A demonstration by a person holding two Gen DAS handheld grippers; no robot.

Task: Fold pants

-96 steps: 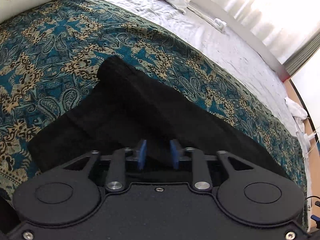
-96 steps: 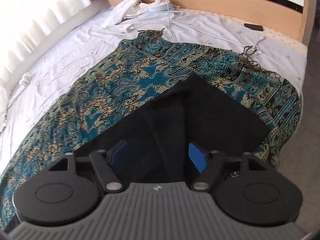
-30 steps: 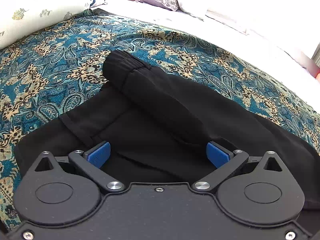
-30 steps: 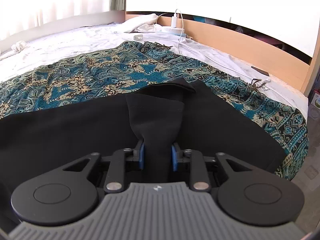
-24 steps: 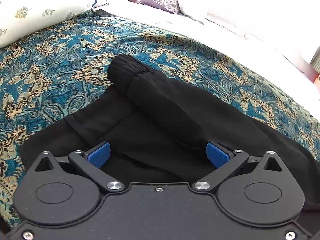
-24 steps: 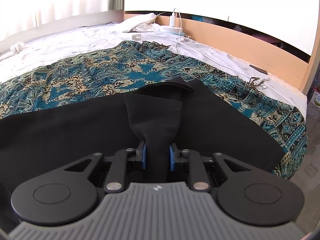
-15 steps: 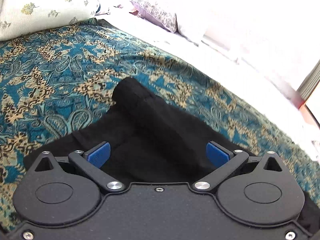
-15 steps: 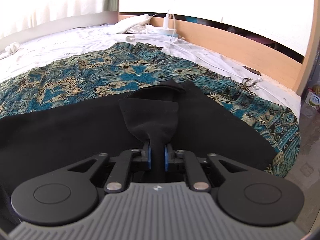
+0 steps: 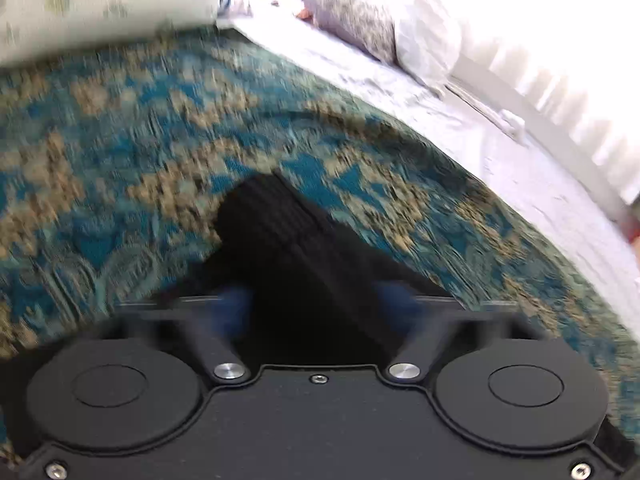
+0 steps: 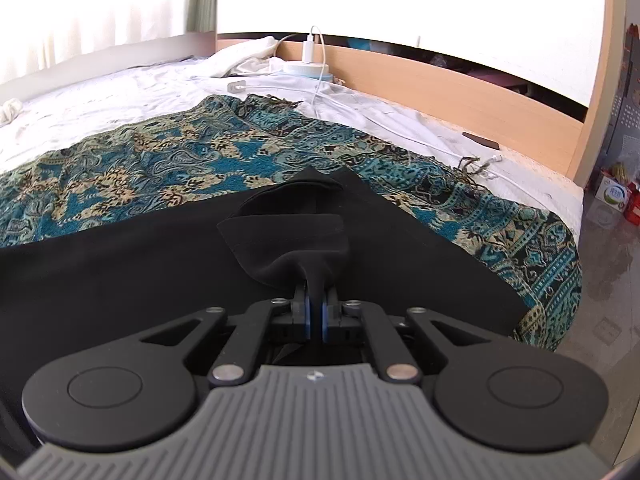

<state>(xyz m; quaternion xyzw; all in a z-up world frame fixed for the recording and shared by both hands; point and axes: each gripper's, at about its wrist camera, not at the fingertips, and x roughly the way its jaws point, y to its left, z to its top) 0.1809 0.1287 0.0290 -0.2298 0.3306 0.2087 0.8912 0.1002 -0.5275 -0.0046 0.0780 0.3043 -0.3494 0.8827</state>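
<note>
Black pants (image 10: pixel 140 264) lie on a teal paisley bedspread (image 10: pixel 168 160). My right gripper (image 10: pixel 315 314) is shut on a bunched fold of the leg-end fabric (image 10: pixel 292 236) and holds it lifted off the cloth below. In the left wrist view, which is motion-blurred, my left gripper (image 9: pixel 316 312) is open, its blue pads apart on either side of the pants' rolled waistband end (image 9: pixel 272 216), which runs up between them.
A white sheet (image 10: pixel 100 96) lies beyond the bedspread, with a charger and cables (image 10: pixel 312 60) by the wooden footboard (image 10: pixel 460 92). Pillows (image 9: pixel 100 4) lie at the bed's head. The floor (image 10: pixel 608 264) is at the right.
My right gripper has closed fully on the fold and raised it. My left gripper has moved forward over the waistband end, and its pads have come closer together.
</note>
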